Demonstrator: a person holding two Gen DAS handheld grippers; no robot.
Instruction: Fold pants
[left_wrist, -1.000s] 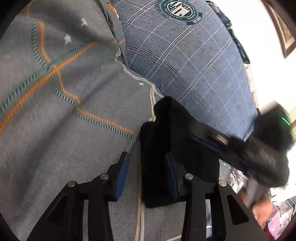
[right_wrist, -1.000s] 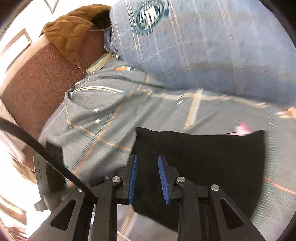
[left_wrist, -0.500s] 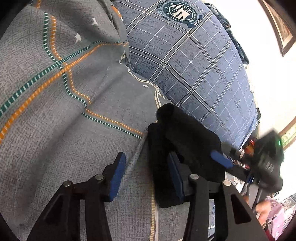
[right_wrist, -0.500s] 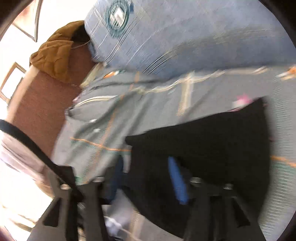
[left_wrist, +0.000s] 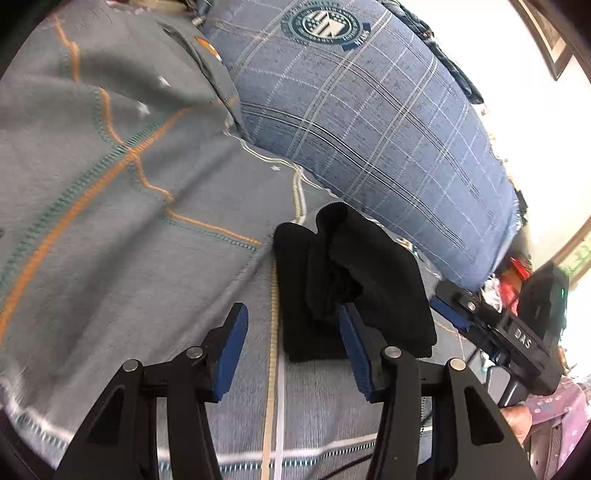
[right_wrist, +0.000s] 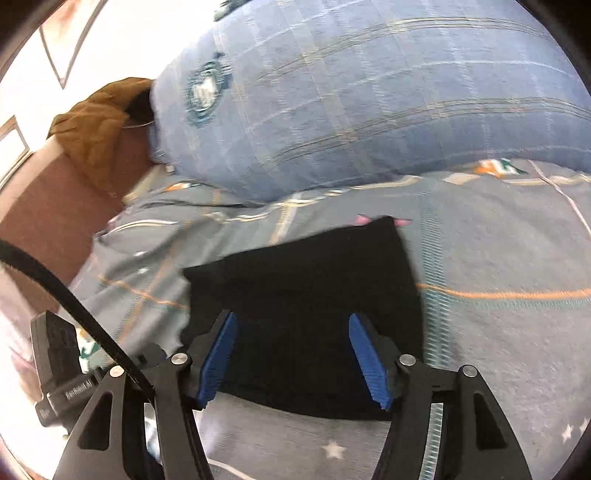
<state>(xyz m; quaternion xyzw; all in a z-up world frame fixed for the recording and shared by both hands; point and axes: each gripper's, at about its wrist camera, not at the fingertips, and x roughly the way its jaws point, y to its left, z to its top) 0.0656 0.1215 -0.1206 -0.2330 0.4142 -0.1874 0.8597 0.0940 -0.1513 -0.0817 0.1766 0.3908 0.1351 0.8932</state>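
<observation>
The black pants lie folded into a thick bundle on the grey bedspread, next to a blue plaid pillow. My left gripper is open, its jaws wide; the right finger touches the bundle's near edge, the left finger is over bare bedspread. In the right wrist view the pants show as a flat black rectangle. My right gripper is open and empty, hovering over their near edge. The right gripper's body also shows in the left wrist view beyond the bundle.
The blue plaid pillow lies behind the pants. A brown garment hangs over the reddish-brown headboard at the left. The bedspread's edge with a white stripe is close under my left gripper.
My right gripper has opened from nearly shut to wide and pulled back over the pants' near edge. My left gripper stayed open and drew back slightly. The pants bundle lies still.
</observation>
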